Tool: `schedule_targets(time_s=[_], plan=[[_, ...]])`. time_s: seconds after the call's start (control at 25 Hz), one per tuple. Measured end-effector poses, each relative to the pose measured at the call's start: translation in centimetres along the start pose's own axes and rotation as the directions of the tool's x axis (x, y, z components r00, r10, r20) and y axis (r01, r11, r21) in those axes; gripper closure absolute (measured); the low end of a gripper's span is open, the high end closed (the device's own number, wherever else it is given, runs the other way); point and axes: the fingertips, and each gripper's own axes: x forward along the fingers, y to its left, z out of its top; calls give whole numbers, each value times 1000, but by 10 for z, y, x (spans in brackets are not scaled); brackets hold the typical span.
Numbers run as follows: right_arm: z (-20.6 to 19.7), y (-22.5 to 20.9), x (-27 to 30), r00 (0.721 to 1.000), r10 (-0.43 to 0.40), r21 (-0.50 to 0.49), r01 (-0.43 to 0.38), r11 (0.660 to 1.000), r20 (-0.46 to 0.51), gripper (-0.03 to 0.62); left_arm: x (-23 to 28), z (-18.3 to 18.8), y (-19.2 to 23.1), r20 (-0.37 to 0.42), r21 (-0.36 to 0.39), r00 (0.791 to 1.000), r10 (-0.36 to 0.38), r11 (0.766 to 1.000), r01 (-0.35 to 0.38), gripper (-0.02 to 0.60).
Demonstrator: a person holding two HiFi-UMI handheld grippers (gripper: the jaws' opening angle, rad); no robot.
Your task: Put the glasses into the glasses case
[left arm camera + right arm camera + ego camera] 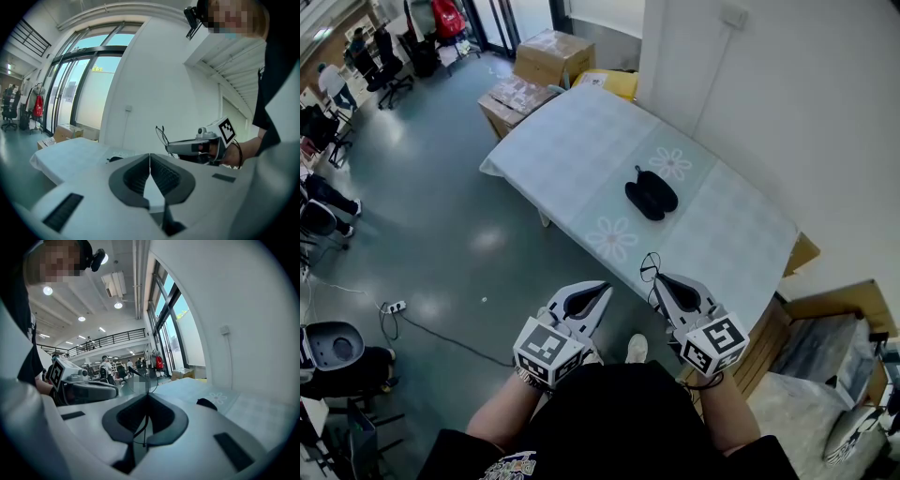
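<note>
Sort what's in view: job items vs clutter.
Job:
- glasses, in the right gripper
- case, on the table

Clutter:
- boxes beyond the table
- power strip on the floor
- chairs

Head looks down; all views show glasses case (651, 194).

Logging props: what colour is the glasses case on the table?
Glasses case is black; head view shows it best.

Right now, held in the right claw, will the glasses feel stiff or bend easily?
Probably light and easily bent: the glasses show only thin wire rims. The right claw pinches one slim part, so they may swing or slip.
</note>
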Motion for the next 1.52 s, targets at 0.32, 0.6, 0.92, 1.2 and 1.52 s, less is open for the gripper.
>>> schedule_targets(time_s=[0.32, 0.6, 0.92, 1.2, 1.52], plan=[[-1, 12, 11, 1000, -6, 0, 6, 1000, -4, 568, -12, -2, 11, 9, -17, 1000, -2, 1000, 2, 552], [-2, 26, 22, 1000, -16, 1, 16, 1000, -1, 568, -26, -5, 22, 13, -29, 1000, -5, 1000, 5, 552], [-2, 44, 32, 999, -39, 9, 39, 999, 6, 568, -44, -7, 33, 14, -23, 1000, -24, 999, 25, 552], [-5, 60, 41, 999, -52, 4, 52, 999, 11, 568, -58, -12, 43, 11, -14, 999, -42, 999, 42, 552], [-2, 58, 45, 998, -58, 0, 58, 998, 7, 568, -57, -8, 48, 17, -13, 999, -45, 999, 46, 552]])
